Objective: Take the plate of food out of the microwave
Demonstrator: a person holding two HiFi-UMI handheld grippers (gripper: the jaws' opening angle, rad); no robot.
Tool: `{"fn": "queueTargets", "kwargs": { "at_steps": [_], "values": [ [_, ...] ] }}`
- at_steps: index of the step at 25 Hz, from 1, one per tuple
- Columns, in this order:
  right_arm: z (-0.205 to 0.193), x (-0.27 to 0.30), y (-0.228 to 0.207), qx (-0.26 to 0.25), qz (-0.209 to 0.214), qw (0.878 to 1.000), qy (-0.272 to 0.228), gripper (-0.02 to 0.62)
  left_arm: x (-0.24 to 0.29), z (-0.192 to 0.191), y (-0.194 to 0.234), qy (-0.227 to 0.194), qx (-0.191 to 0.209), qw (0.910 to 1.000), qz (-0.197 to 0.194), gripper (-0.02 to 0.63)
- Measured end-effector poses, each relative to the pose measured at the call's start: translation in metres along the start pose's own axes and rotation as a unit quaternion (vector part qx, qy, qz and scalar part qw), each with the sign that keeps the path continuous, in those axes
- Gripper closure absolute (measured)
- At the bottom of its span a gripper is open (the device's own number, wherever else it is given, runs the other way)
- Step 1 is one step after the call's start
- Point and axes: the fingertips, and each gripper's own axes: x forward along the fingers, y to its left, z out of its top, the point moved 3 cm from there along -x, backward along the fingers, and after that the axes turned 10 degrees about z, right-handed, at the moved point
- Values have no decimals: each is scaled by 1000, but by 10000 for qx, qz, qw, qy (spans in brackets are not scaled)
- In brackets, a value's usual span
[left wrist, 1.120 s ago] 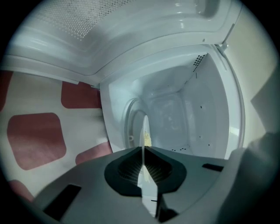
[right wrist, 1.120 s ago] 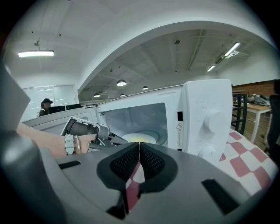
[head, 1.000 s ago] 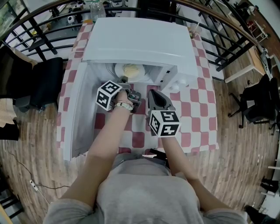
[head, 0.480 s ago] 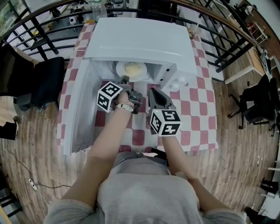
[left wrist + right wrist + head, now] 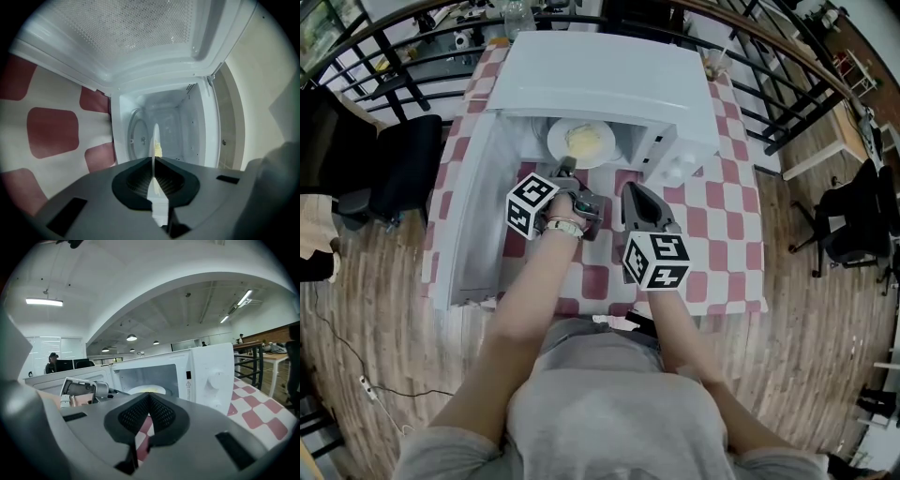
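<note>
A white plate (image 5: 565, 145) with pale yellow food (image 5: 587, 140) sticks out of the open white microwave (image 5: 600, 84), about level. My left gripper (image 5: 566, 172) is shut on the plate's near rim. In the left gripper view the plate (image 5: 155, 138) shows edge-on, pinched between the jaws of my left gripper (image 5: 153, 160), with the microwave cavity (image 5: 176, 126) behind it. My right gripper (image 5: 630, 193) hovers just right of the plate, in front of the microwave, shut on nothing. The right gripper view shows the plate (image 5: 146, 390) at the cavity mouth beyond my right gripper (image 5: 149, 397).
The microwave door (image 5: 469, 225) is swung open at the left. The microwave stands on a table with a red-and-white checked cloth (image 5: 712, 234). Its control panel with knobs (image 5: 675, 169) is to the right of the cavity. Black railings and a chair (image 5: 403, 173) surround the table.
The plate has come further out of the cavity, so more of it shows past the microwave's top. Both grippers have shifted slightly toward me and upward.
</note>
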Motion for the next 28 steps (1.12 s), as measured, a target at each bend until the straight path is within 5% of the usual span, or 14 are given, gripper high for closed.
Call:
{"fn": "queueTargets", "kwargs": {
  "at_steps": [28],
  "values": [
    [6, -44, 39, -351, 340, 9983, -320, 571, -76, -33, -6, 107, 12, 9983, -570, 591]
  ]
}}
